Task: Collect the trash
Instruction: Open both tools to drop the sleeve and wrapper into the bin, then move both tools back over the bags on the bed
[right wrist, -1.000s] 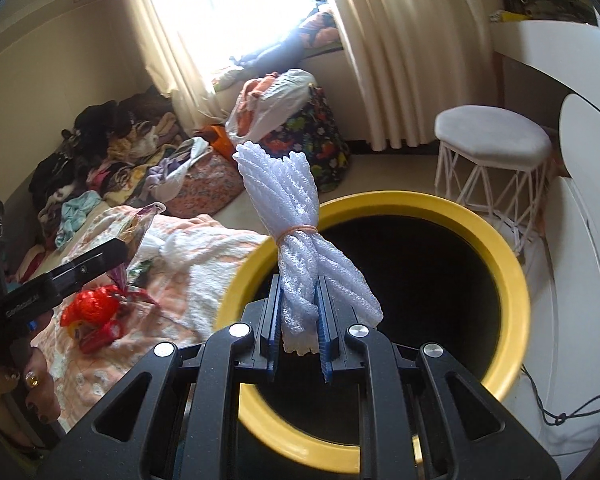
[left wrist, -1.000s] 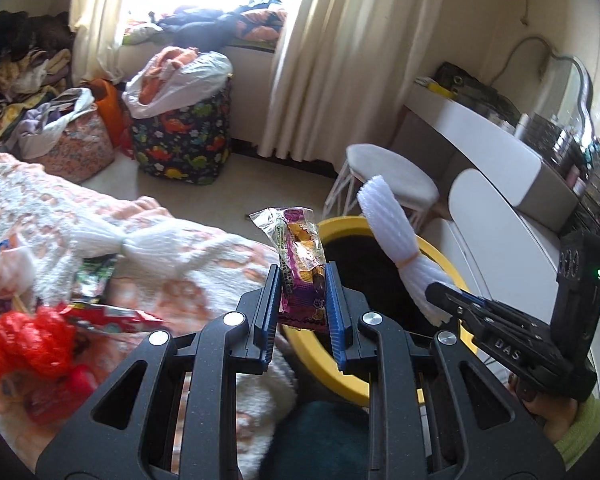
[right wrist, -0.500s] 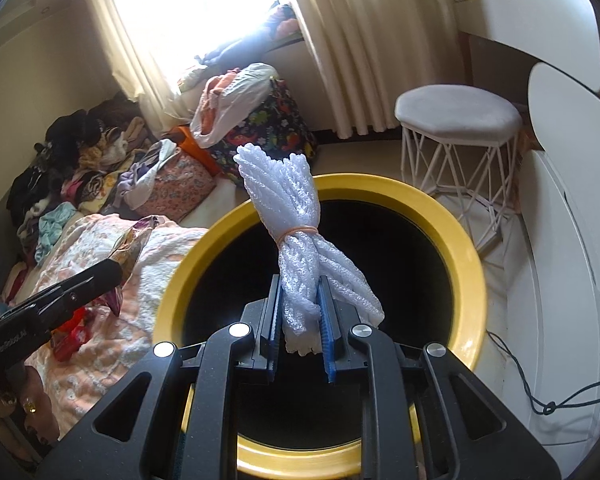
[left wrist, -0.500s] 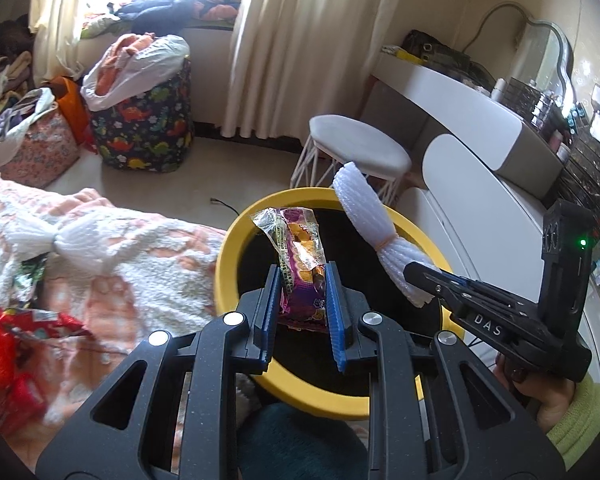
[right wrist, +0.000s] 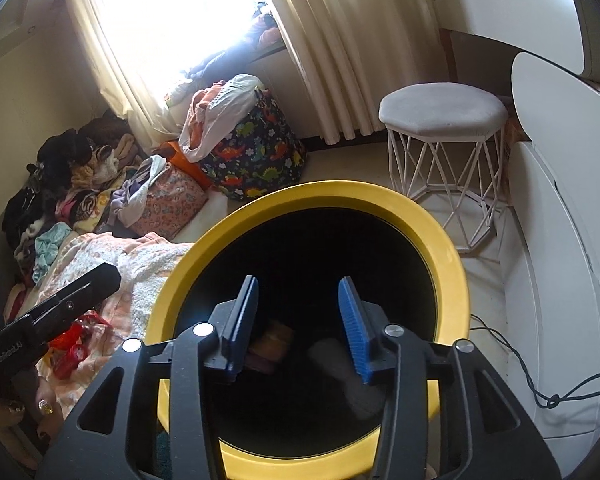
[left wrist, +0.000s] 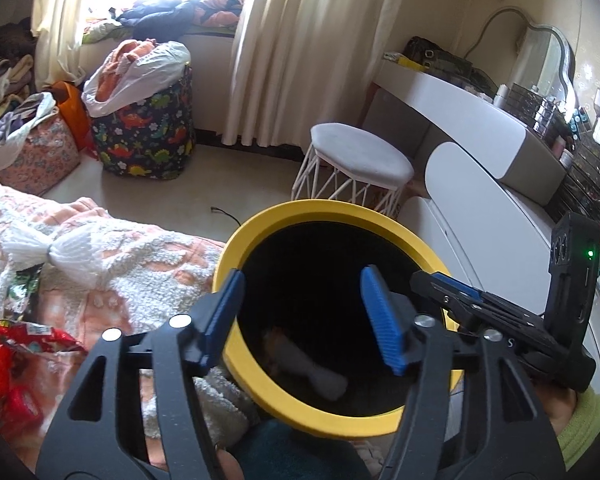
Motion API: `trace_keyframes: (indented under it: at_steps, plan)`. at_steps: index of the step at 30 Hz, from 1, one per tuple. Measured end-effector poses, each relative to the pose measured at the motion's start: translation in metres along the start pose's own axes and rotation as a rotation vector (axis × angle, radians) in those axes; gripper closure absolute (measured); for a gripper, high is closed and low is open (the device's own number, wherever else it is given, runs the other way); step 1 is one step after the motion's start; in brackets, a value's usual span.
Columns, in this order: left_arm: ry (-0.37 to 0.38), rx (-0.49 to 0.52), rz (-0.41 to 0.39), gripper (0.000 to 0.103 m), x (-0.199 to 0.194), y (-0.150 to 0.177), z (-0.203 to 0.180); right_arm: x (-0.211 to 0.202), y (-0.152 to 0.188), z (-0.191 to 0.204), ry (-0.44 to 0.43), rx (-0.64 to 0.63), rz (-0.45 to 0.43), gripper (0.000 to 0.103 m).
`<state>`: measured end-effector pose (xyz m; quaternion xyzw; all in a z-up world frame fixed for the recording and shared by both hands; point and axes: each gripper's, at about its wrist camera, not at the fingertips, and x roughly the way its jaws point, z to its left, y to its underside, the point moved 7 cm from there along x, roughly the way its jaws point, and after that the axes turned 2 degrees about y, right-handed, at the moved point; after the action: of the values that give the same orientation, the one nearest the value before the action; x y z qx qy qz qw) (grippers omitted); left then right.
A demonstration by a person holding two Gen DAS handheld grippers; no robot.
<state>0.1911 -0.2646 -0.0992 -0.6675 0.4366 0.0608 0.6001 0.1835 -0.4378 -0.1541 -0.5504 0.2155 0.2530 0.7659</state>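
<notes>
Foam roll (left wrist: 320,376), wrapper (right wrist: 270,346) inside bin (right wrist: 380,196)

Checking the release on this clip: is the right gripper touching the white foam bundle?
Apart. The right wrist view shows the right gripper open above the yellow bin, with the white foam bundle lying down on the bin's floor.

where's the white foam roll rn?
Left wrist view: white foam roll lies at the bottom of the yellow-rimmed bin, beside the snack wrapper.

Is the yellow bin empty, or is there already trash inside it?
Not empty. Inside the bin, a white foam bundle and a snack wrapper lie on the dark bottom. Both grippers are open above it.
</notes>
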Motion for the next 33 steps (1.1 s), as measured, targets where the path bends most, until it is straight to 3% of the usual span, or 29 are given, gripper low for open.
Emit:
trace_keyframes:
  at_steps: [4, 10, 23, 33]
  plan:
    - [-0.023, -0.015, -0.018, 0.027, -0.008, -0.001, 0.008, -0.002, -0.001, 0.009, -0.009, -0.017, -0.011, 0.055]
    - [-0.054, -0.034, -0.045, 0.013, -0.023, -0.001, 0.024, -0.005, 0.0, 0.023, -0.02, -0.049, -0.02, 0.045]
    - [-0.124, -0.093, -0.105, 0.011, -0.059, -0.004, 0.061, -0.013, 0.002, 0.061, -0.052, -0.116, -0.044, 0.03]
    - [-0.179, -0.124, -0.157, 0.011, -0.089, -0.003, 0.088, -0.018, 0.008, 0.099, -0.098, -0.168, -0.052, 0.027]
